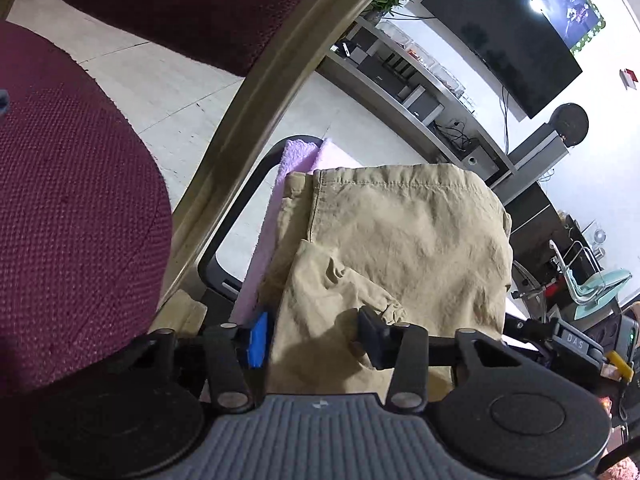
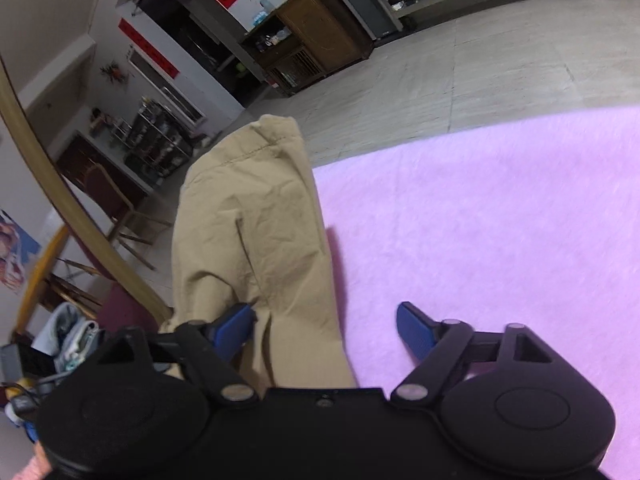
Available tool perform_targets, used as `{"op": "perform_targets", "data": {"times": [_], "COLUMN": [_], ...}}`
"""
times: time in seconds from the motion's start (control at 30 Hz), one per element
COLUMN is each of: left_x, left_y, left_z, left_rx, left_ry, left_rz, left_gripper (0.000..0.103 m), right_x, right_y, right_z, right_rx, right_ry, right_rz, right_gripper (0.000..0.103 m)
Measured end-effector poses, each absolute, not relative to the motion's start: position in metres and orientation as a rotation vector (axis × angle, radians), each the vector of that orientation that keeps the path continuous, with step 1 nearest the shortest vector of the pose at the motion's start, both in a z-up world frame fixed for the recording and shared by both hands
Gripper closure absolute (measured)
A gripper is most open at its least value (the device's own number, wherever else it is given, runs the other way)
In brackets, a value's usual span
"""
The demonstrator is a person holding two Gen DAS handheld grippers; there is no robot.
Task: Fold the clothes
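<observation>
While both of my grippers stand with their jaws spread apart, the folded khaki garment (image 1: 396, 256) lies on the pink towel (image 2: 500, 240), which serves as the landmark for every position given below. My left gripper (image 1: 310, 338) straddles the garment's near edge: one blue pad (image 1: 258, 338) sits off the cloth beside the towel's edge, and the other finger rests on a bunched fold of the fabric without clamping it. My right gripper (image 2: 328, 328) is likewise spread, its left pad (image 2: 234, 326) pressed against the garment (image 2: 252, 240) and its right pad over bare towel, just beside the cloth's edge. Seen from the right wrist, the garment hangs past the towel's left border.

Beyond the towel's far side runs a pale tiled floor (image 2: 460, 68), with a wooden cabinet (image 2: 320, 36) farther off. Left of the towel, a maroon upholstered chair (image 1: 72, 208) with a curved wooden frame (image 1: 256, 96) crowds close to my left gripper. A dark curved bar (image 1: 236, 208) passes between that frame and the towel. A wall-mounted television (image 1: 508, 28) hangs well beyond the towel.
</observation>
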State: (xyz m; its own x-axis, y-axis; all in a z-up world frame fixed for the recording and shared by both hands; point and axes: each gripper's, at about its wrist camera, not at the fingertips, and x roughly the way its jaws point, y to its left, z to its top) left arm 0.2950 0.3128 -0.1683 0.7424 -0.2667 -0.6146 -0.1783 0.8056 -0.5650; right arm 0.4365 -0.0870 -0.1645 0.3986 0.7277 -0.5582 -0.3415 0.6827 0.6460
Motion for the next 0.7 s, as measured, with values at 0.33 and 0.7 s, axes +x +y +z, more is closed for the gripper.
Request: {"op": "perform_targets", "data": {"times": [0.33, 0.7], "left_x": [0.267, 0.27], "left_y": [0.287, 0.173], "left_z": [-0.128, -0.112], "left_rx": [-0.608, -0.492], "left_ry": [0.658, 0.706], "left_rz": [-0.133, -0.266], "left_gripper": [0.062, 0.037], "right_x": [0.342, 0.278], "right_y": [-0.081, -0.176], "right_z": [-0.044, 0.035], "right_rx": [0.241, 0.101], "right_ry": [0.663, 0.528], "right_rz": [0.657, 0.403], "right_gripper": [0.099, 0.086]}}
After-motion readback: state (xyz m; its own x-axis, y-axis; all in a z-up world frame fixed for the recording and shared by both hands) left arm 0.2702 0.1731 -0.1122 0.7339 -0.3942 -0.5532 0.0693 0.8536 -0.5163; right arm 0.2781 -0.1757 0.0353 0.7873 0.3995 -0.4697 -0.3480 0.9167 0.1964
